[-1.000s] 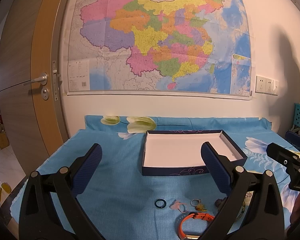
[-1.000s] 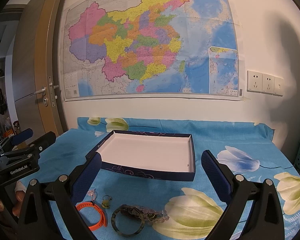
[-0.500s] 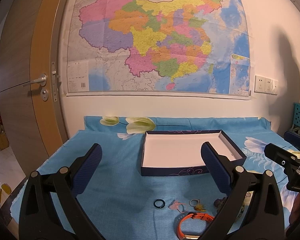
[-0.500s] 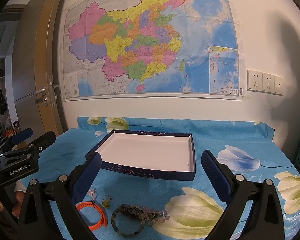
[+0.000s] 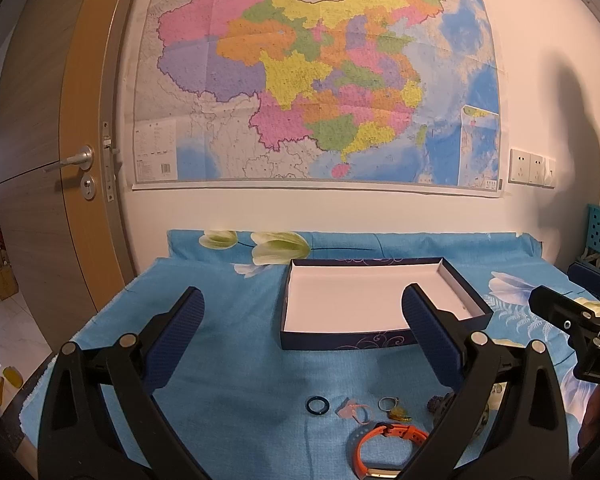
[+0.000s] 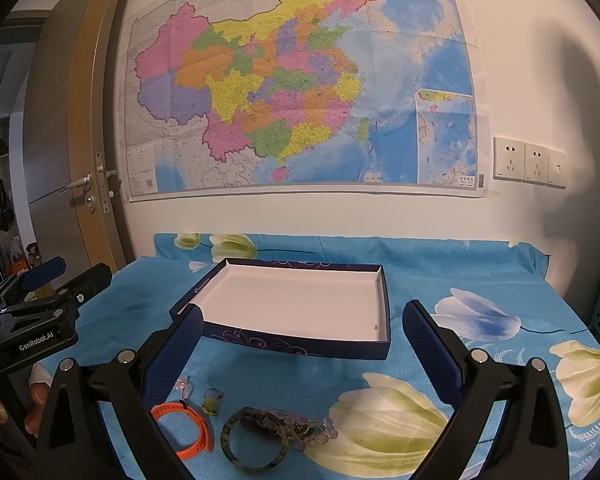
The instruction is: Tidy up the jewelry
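Right now both claws hover above the blue flowered cloth of the surface [image 5: 228,344], each spread wide with nothing between its pads. The left claw [image 5: 304,334] points toward the shallow dark blue box [image 5: 340,340], which lies open with a bare white floor; the right claw [image 6: 302,340] faces the same box [image 6: 300,346] from the other side.

All the jewelry lies on the cloth on the near side of the box, apart from it. In the left wrist view, a small dark ring [image 5: 317,405] lies nearest the box's left corner, with a pale pink piece [image 5: 352,410] just beside it, then a thin silver ring [image 5: 387,402] touching a yellowish charm [image 5: 399,414]. An orange band [image 5: 384,446] curls nearer the camera than these.

In the right wrist view, the orange band [image 6: 188,428] lies beside the left finger, and a dark mottled bangle [image 6: 254,440] lies just to its right. A string of purple and green beads [image 6: 300,428] overlaps the bangle's far edge.

Beyond the box, a large coloured map [image 5: 320,80] hangs on the wall, with white sockets [image 6: 528,162] to its right and a wooden door [image 5: 40,152] to its left.
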`<state>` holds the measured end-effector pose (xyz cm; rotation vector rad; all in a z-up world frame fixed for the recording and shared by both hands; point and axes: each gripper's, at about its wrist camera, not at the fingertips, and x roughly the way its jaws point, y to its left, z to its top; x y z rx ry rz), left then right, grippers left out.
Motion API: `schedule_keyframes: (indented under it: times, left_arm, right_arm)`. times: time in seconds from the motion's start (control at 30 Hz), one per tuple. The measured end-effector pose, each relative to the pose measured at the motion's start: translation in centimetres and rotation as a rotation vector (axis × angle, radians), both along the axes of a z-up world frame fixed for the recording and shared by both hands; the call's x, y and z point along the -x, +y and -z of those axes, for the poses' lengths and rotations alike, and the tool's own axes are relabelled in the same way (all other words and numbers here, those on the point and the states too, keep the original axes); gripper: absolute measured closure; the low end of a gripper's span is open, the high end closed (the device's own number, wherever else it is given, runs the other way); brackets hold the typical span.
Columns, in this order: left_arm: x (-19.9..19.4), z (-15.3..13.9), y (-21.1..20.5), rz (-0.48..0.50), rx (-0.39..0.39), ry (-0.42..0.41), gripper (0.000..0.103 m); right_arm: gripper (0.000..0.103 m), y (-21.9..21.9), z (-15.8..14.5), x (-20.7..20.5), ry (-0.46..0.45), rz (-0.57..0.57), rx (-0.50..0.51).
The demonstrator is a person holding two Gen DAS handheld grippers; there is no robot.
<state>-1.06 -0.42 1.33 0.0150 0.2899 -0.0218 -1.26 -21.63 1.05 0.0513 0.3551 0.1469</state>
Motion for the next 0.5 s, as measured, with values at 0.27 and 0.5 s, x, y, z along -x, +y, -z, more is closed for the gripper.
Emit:
schedule_keyframes:
  times: [0.27,0.5]
  left_arm:
    - [-0.03,0.04,-0.03,0.001,0.001,0.003,0.006]
    - [-0.13,0.29,-0.19,0.003,-0.001,0.009,0.006]
  right_arm:
    - [0.006,-0.01,0.34,-0.04,0.001,-0.001,-0.001]
    - [0.006,-0.05,0.48,-0.17,0.005,-0.002,-0.004]
